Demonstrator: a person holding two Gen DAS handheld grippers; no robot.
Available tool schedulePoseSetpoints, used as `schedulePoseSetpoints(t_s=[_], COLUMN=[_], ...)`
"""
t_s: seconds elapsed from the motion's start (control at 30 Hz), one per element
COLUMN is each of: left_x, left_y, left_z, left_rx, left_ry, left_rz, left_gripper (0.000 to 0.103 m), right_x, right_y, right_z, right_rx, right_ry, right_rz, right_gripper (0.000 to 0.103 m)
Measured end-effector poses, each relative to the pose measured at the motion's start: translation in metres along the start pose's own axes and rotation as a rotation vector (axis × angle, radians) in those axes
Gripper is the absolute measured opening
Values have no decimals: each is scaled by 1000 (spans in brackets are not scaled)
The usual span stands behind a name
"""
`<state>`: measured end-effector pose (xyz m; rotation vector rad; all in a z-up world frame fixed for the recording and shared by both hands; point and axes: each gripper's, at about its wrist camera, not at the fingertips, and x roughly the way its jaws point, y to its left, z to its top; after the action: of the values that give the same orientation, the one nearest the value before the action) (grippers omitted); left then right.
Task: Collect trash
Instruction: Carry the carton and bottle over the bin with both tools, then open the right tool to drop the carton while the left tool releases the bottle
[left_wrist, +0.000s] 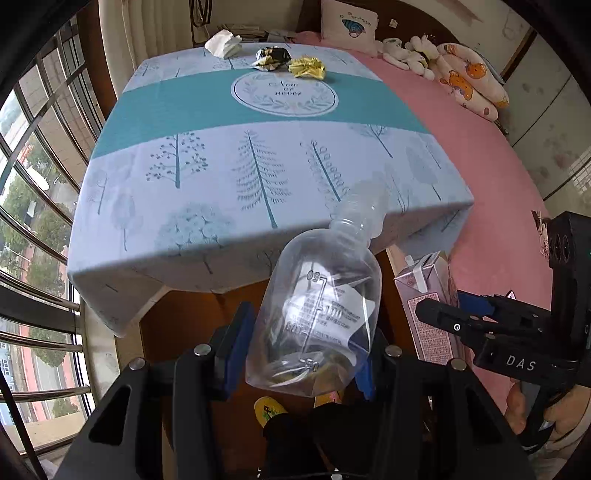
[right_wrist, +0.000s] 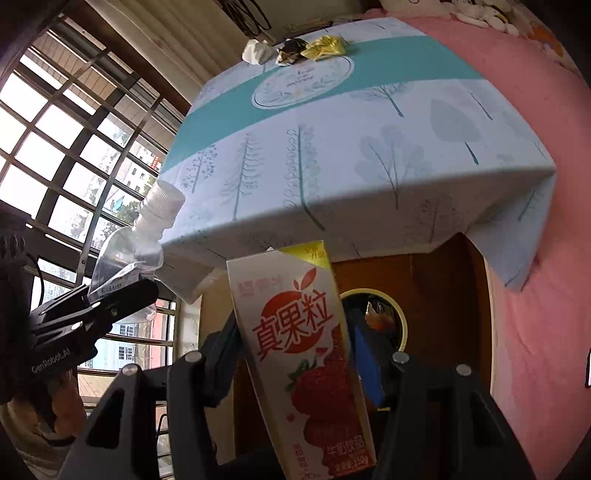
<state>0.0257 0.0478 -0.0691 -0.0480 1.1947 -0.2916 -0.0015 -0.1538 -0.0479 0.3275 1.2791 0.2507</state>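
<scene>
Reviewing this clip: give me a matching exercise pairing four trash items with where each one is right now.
Items:
1. clear plastic bottle
2. pink strawberry milk carton
3. crumpled yellow wrapper
4. crumpled white tissue

Places:
A. far left corner of the table
B. in the right gripper
C. on the table beside the black wrapper
D. in the left gripper

Pairs: 1-D, 2-B, 3-C, 4-A

Both grippers (left_wrist: 301, 350) (right_wrist: 295, 354) angled down, loaded.

The carton (right_wrist: 314, 354) reads "真果粒" in red, with "250g" at its foot; the bottle (left_wrist: 317, 325) bears marks "50" and "100"; the right gripper (left_wrist: 436, 314) shows "DAS"; the left gripper (right_wrist: 122, 295) shows "GenRobot.AI".
</scene>
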Motion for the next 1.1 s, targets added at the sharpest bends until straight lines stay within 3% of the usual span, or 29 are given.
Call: schedulePoseSetpoints(t_s=[0.17, 0.5, 0.67, 0.93, 1.0, 1.1], left_x=[48, 216, 296, 371, 381, 394], left_y=[-9, -14, -2, 14, 19, 24], left_z=[-26, -93, -106, -116, -120, -127], left_rx=[-46, -62, -77, -60, -63, -56], left_ry=[41, 192, 242, 274, 296, 320], left_rz=[4, 36, 71, 129, 134, 155], left_gripper=[47, 47, 47, 48, 62, 73], right_x=[42, 184, 245, 306, 316, 333], right_y=[-37, -112, -139, -167, -172, -177], right_z=[-22, -78, -97, -107, -108, -109], right_rx=[69, 168, 217, 285, 308, 343], right_ry=[50, 149, 169, 146, 145, 178], right_rz=[-33, -78, -80, -76, -74, -79], right_gripper=[56, 56, 56, 58, 58, 58])
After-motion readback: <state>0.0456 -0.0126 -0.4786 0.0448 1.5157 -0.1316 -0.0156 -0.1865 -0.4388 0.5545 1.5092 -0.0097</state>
